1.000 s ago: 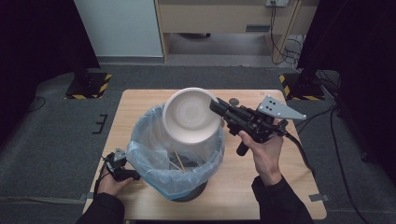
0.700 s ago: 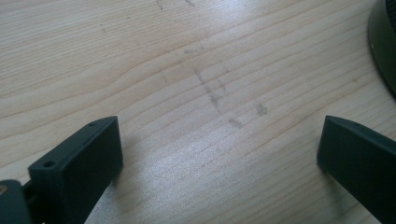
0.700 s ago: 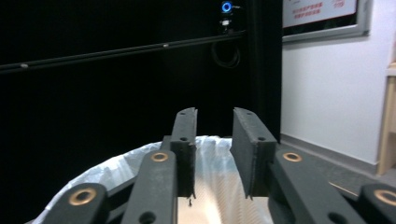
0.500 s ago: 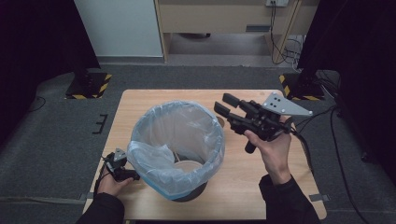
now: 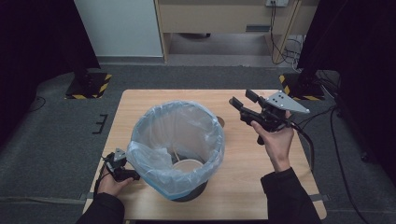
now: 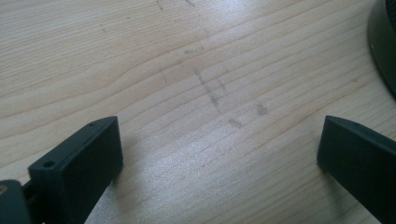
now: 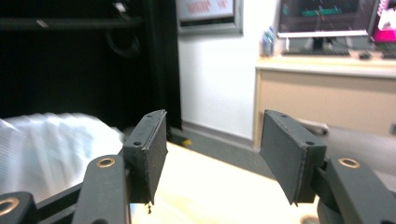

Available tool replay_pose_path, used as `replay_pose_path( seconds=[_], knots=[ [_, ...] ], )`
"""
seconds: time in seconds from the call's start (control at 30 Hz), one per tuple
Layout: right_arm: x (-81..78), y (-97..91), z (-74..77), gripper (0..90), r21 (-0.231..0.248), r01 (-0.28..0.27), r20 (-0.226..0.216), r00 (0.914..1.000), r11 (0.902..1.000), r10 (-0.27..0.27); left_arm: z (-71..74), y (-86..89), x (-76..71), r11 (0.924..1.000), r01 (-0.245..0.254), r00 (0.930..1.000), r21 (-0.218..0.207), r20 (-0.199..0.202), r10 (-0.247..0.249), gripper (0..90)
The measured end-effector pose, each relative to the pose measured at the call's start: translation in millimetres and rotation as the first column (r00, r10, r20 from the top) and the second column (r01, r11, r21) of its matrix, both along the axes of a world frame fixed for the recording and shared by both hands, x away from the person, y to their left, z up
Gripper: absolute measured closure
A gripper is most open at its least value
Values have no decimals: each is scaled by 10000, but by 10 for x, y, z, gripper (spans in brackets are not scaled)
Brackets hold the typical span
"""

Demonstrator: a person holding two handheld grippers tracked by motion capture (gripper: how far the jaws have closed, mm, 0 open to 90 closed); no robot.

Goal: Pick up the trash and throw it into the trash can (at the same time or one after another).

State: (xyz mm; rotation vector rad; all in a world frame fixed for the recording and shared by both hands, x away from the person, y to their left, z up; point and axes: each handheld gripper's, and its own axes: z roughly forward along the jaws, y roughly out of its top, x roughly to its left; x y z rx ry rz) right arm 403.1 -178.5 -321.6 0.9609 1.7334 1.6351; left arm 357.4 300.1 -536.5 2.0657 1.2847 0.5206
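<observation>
A dark waste bin lined with a pale blue plastic bag [image 5: 175,140] stands on the wooden table [image 5: 243,186]. A white paper bowl [image 5: 187,166] lies at its bottom beside a thin stick. My right gripper [image 5: 240,97] is held in the air just right of the bin's rim, pointing to the far left. Its jaws have just been opening and stand open with nothing between them [image 7: 212,154]. My left gripper [image 5: 133,176] rests low at the bin's near-left side. It is open over bare wood [image 6: 219,154], with the bin's dark base [image 6: 385,42] at the edge.
A small brown round thing [image 5: 220,121] lies on the table just behind the bin. Bare wood stretches right of the bin. Beyond the table are grey floor, a white wall panel [image 5: 116,28] and a wooden cabinet [image 5: 224,16] with cables.
The white bowl that the right gripper held over the bin has dropped and lies inside it. The right gripper opened, then moved right and slightly down. The left hand stayed put.
</observation>
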Motion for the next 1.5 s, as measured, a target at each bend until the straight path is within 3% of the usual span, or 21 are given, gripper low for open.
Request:
replay_pose_path(
  seconds=[0.13,0.3,0.67,1.1,1.23,1.5],
  knots=[
    [181,-48,-303,429,-331,188,-584,9981,9993,-207,0,0,0,10000,-4,10000,-1,0,4,0],
    [389,-48,-659,479,-779,302,-1371,9897,9965,-408,0,0,0,10000,-5,10000,-2,5,5,0],
    [705,166,-1210,547,-1776,-73,-2625,9641,9841,-402,0,0,0,10000,-4,10000,0,-1,4,0],
    [890,382,-1531,644,-2500,-308,-3570,9320,9678,-625,0,1,0,10000,-1,10000,-6,-3,1,0],
    [917,399,-1578,709,-2746,-261,-3917,9160,9612,-870,2,2,0,10000,2,10000,5,-17,-2,0],
    [909,396,-1570,848,-2761,-177,-4320,8954,9610,-1077,2,2,0,10000,2,10000,4,-17,-2,0]
  ],
)
